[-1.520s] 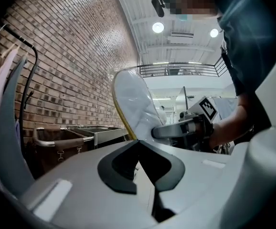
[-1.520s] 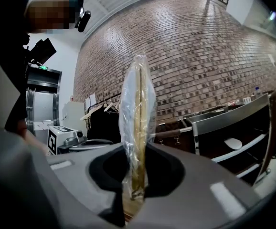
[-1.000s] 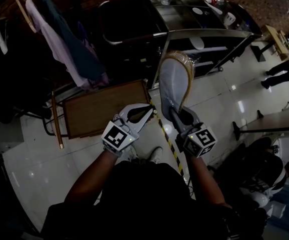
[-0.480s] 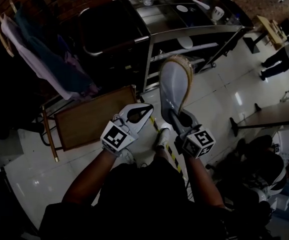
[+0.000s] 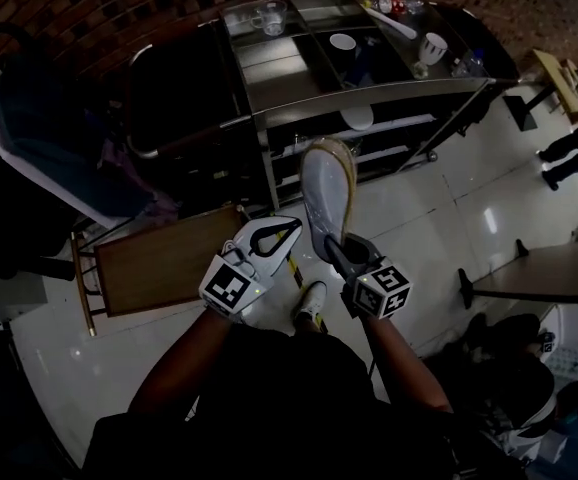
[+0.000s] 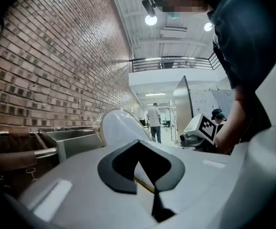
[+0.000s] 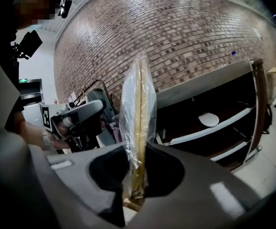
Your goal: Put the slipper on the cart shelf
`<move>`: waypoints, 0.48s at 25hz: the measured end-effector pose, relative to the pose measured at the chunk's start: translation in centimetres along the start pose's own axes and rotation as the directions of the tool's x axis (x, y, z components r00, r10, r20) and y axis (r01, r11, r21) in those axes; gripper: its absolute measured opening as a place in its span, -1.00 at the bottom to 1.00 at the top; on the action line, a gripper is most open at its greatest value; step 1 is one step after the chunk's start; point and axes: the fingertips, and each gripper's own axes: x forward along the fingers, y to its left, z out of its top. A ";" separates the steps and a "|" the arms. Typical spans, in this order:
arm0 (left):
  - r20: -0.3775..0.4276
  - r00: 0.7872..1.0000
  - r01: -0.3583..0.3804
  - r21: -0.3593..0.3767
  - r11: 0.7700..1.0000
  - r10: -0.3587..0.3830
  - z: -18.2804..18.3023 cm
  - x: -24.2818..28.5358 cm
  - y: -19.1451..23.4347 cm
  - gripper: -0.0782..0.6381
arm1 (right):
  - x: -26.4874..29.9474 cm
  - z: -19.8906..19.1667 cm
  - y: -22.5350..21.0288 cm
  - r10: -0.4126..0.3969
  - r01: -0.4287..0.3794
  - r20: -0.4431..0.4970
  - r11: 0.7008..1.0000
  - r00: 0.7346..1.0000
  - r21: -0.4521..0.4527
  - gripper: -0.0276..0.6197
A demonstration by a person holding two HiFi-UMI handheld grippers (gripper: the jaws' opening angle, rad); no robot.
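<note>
My right gripper (image 5: 332, 242) is shut on the heel end of a pale slipper (image 5: 326, 190) with a tan rim, wrapped in clear plastic, and holds it out toward the steel cart (image 5: 269, 93). In the right gripper view the slipper (image 7: 138, 113) stands edge-on between the pads of that gripper (image 7: 137, 149), with the cart's shelves (image 7: 209, 130) to its right. My left gripper (image 5: 291, 227) hovers just left of the slipper, its fingertips together and nothing in them. In the left gripper view the slipper (image 6: 121, 128) shows beyond the shut gripper (image 6: 139, 142).
The cart's top carries cups and a bowl (image 5: 343, 41); a white plate (image 5: 357, 116) lies on a lower shelf. A wooden table (image 5: 159, 258) stands at left under hanging clothes (image 5: 59, 158). Yellow-black tape (image 5: 294, 266) marks the floor. Another table (image 5: 549, 273) sits at right.
Both grippers and the slipper have moved forward toward the cart, which now sits nearer and more central in the head view. The right gripper's hold on the slipper is unchanged.
</note>
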 end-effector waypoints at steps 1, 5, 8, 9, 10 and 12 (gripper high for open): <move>-0.003 1.000 -0.009 0.002 1.000 0.009 0.0 1.1 0.2 -0.77 | 0.1 -0.2 -1.2 0.009 -0.009 -0.017 1.000 1.000 0.005 -0.73; -0.022 1.000 -0.020 0.002 1.000 0.020 -0.4 4.0 0.3 -0.77 | 1.0 -1.5 -5.2 0.017 -0.016 -0.078 1.000 0.997 0.020 -0.73; -0.038 0.999 -0.016 -0.015 1.000 0.015 -1.0 5.1 0.5 -0.77 | 1.7 -3.3 -7.1 0.010 -0.004 -0.124 0.999 0.992 0.051 -0.73; -0.037 0.999 -0.014 -0.020 1.000 0.013 -1.2 5.4 0.9 -0.77 | 2.2 -3.8 -7.6 0.008 0.001 -0.139 0.998 0.990 0.060 -0.73; -0.035 0.999 -0.012 -0.021 1.000 0.011 -1.3 5.8 1.4 -0.77 | 2.7 -4.2 -8.1 0.005 0.005 -0.154 0.998 0.988 0.065 -0.73; -0.028 1.000 -0.005 -0.014 1.000 0.004 -1.7 6.3 2.4 -0.77 | 3.9 -5.0 -8.9 0.001 0.013 -0.189 0.997 0.982 0.074 -0.73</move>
